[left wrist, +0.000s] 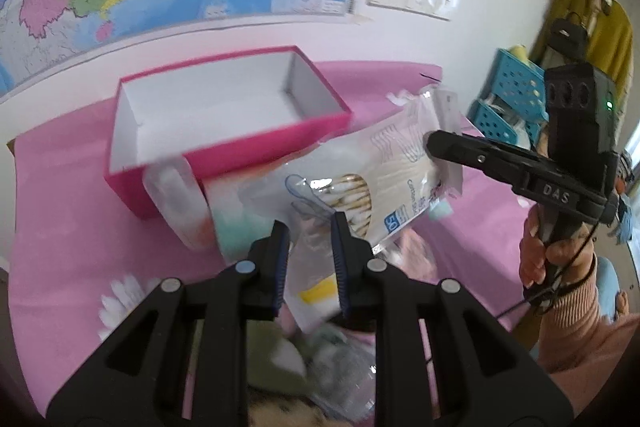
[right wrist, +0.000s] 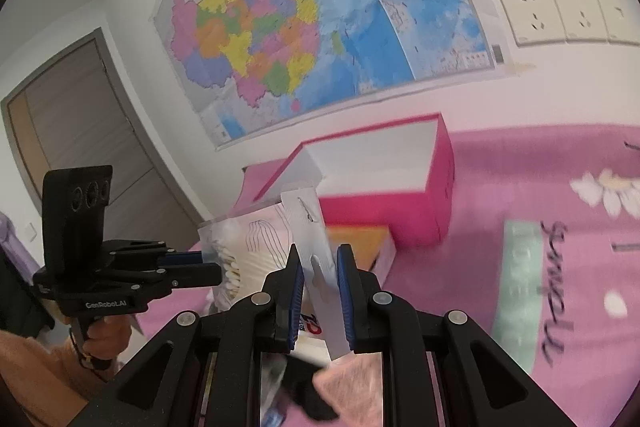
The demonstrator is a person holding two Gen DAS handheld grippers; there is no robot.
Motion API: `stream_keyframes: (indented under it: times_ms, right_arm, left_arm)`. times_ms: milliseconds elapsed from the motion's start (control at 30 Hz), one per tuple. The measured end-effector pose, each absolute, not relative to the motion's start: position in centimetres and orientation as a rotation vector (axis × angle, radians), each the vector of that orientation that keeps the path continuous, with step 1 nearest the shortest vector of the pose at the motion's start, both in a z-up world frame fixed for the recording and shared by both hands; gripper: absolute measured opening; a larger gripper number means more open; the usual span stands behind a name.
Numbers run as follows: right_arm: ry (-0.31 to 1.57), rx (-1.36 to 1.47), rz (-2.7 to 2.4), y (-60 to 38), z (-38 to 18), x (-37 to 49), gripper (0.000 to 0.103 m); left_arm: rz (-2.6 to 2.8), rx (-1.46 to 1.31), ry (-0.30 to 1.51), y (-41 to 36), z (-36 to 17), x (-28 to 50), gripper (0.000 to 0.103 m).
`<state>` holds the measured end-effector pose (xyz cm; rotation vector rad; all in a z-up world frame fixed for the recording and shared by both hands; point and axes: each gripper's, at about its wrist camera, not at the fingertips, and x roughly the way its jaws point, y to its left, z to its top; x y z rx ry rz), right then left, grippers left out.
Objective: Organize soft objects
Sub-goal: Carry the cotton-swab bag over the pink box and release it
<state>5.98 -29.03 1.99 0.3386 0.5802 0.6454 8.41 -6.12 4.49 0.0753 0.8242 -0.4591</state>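
— Pink cloth covers the desk we are working over, with a big coloured map on the white wall behind it and wall sockets to its right.

— And the pink box?

— We see it open on the cloth, its white inside showing, nothing visible in it. A clear plastic container and an orange and teal packet lie against its near side.

— Where is the cotton swab bag?

— We hold it up above the cloth, just in front of the box, between both claws. Our right claw pinches the bag's white header end, which stands up between its blue pads. In the left wrist view that claw comes in from the right and meets the bag's upper end.

— And the left claw?

— Its fingers are spread a little, with the bag's clear lower edge between them. We cannot tell whether the pads actually bite the plastic. From the right wrist view that claw reaches the bag's swab end.

— Anything beneath?

— More soft things, blurred, among them a pink fluffy piece.
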Motion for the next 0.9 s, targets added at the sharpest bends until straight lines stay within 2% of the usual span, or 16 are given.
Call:
stream_keyframes:
  times_ms: [433,900]
  right_arm:
    - [0.584,0.384,0.596,-27.2,3.5,16.5,0.016]
    - [0.719,0.395,0.489,-25.7,0.6,22.3,0.019]
  left_arm:
    - [-0.336,0.072,0.846,-5.6,5.9,18.6,0.022]
    - [-0.256,0.08,0.999,-5.8,2.0,25.1,0.022]
